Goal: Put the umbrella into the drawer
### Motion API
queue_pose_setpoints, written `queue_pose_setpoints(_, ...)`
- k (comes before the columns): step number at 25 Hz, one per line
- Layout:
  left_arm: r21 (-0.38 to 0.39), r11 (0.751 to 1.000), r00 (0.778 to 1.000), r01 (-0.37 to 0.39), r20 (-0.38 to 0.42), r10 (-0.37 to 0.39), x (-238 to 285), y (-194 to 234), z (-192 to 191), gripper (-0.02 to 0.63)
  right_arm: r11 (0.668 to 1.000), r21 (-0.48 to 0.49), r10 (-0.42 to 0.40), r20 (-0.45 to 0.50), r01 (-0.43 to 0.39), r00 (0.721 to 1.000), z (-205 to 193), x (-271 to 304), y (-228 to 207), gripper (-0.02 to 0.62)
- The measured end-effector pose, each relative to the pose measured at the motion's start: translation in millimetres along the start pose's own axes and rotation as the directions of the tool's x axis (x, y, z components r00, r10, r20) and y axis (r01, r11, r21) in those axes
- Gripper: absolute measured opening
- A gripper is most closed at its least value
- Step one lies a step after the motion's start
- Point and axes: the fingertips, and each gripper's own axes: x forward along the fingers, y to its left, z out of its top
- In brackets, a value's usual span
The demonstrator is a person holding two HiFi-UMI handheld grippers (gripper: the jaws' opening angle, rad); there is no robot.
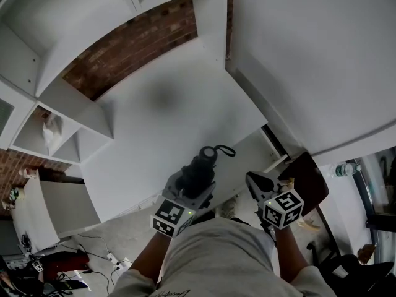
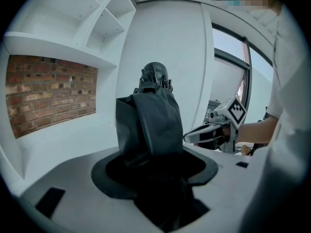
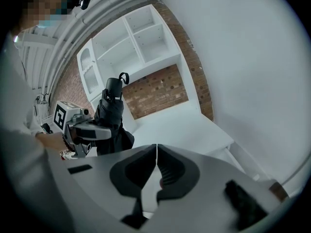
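A black folded umbrella (image 1: 201, 164) (image 2: 150, 125) (image 3: 111, 109) stands upright in my left gripper (image 1: 193, 189) (image 2: 155, 178), which is shut on its lower part. Its handle with a wrist loop points up, over the front edge of the white desk top (image 1: 167, 122). My right gripper (image 1: 257, 181) (image 3: 156, 166) is shut with nothing in it, a little to the right of the umbrella and apart from it. Below the desk's right front corner a white panel (image 1: 272, 159) stands out; it looks like a drawer, but I cannot tell for sure.
White open shelves (image 1: 55, 135) stand at the left, with a brick wall (image 1: 136, 42) behind the desk. A large white wall (image 1: 309, 54) closes the right side. A brown seat (image 1: 307, 177) is near my right gripper. Cables (image 1: 93, 258) lie on the floor at the lower left.
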Motion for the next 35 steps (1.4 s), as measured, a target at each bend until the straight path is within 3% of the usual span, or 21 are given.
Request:
queue_pose_setpoints(12, 0.037, 0.999, 0.998, 0.032, -0.050, -0.030, 19, 1, -12, 0.273, 1.000, 0.027, -0.012, -0.028, 0.013, 1.000, -12, 1, -10, 0.029)
queue_pose_setpoints(35, 0.023, 0.997, 0.985, 0.075, -0.156, -0.071, 41, 5, -53, 0.273, 0.999, 0.040, -0.001, -0.093, 0.005, 0.996, -41, 13, -5, 0.029)
